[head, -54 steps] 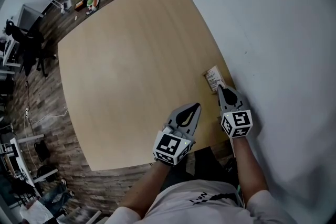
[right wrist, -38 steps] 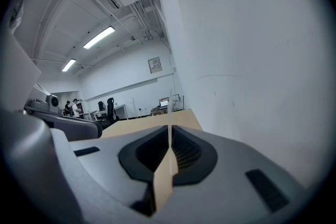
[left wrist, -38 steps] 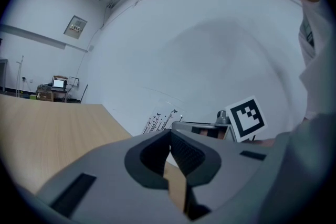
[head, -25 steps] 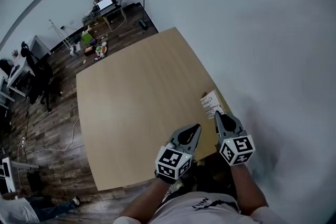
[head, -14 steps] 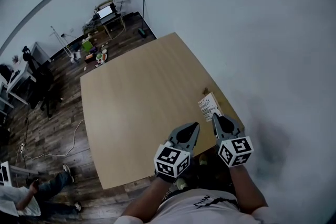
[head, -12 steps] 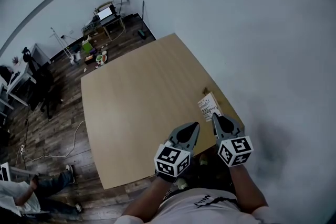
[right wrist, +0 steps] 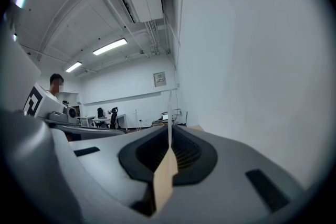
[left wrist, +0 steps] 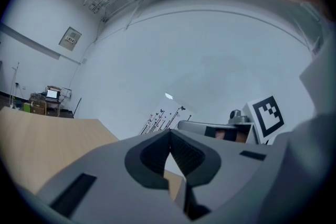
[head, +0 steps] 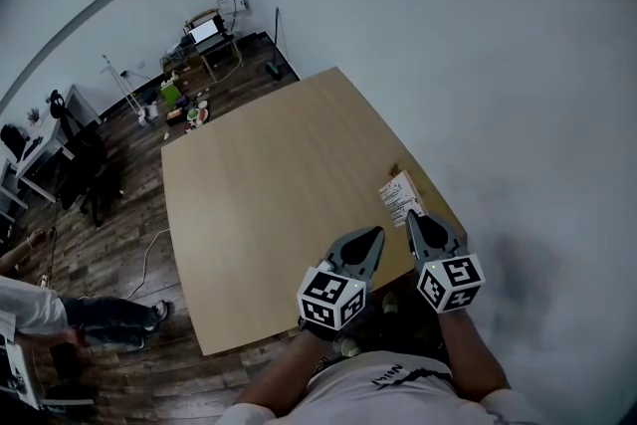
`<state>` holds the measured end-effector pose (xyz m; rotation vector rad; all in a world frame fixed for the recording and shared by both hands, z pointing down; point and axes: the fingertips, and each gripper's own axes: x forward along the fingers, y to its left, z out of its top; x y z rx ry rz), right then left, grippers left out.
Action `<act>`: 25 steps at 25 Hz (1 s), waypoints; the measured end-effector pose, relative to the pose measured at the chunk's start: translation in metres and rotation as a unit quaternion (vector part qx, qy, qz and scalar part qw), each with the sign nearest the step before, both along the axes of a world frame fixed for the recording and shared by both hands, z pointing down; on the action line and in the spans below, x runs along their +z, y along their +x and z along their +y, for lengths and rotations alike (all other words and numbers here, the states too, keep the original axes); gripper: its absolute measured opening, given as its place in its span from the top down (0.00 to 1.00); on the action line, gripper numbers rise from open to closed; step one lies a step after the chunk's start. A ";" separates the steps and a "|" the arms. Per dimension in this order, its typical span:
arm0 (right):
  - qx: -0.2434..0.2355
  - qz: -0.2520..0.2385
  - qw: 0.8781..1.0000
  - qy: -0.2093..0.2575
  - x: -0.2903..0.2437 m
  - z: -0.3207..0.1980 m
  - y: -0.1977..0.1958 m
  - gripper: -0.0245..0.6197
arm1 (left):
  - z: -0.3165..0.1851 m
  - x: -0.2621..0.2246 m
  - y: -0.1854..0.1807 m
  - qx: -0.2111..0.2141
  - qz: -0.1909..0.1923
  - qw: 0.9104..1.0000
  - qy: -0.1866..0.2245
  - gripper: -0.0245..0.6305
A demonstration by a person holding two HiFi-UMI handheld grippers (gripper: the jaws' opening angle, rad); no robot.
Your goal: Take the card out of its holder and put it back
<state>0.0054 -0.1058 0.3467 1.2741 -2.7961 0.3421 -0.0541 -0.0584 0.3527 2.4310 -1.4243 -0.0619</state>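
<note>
Right hand-held gripper (head: 412, 216) pinches the card (head: 399, 196), edge-on in its view; left hand-held gripper (head: 375, 235) seemingly closed.

Pulling view back from tabletop (head: 269, 184); taking in more wall (head: 478, 65) and floor (head: 109, 244). Seeing card (head: 400, 197) in right hand-held gripper (head: 412, 217) sitting lower in frame. Picking up person (head: 100, 317) walking in across floor, lower left.

Pale wood table (head: 279, 184) before me, on dark plank floor (head: 109, 214), right edge by white wall (head: 478, 65). On top, near right edge: small brown piece (head: 395, 168), too small to identify.
</note>
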 end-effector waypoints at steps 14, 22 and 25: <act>0.002 -0.001 1.000 -0.001 0.034 -0.028 0.027 0.92 | -0.031 0.032 0.018 -0.016 -0.010 1.000 0.003 0.94; 0.024 0.013 1.000 0.003 0.035 -0.017 0.036 0.92 | -0.011 0.039 0.004 -0.012 0.000 1.000 -0.008 0.94; 0.026 0.016 1.000 -0.005 0.039 -0.065 0.048 0.92 | -0.048 0.041 0.012 -0.013 -0.005 1.000 -0.019 0.94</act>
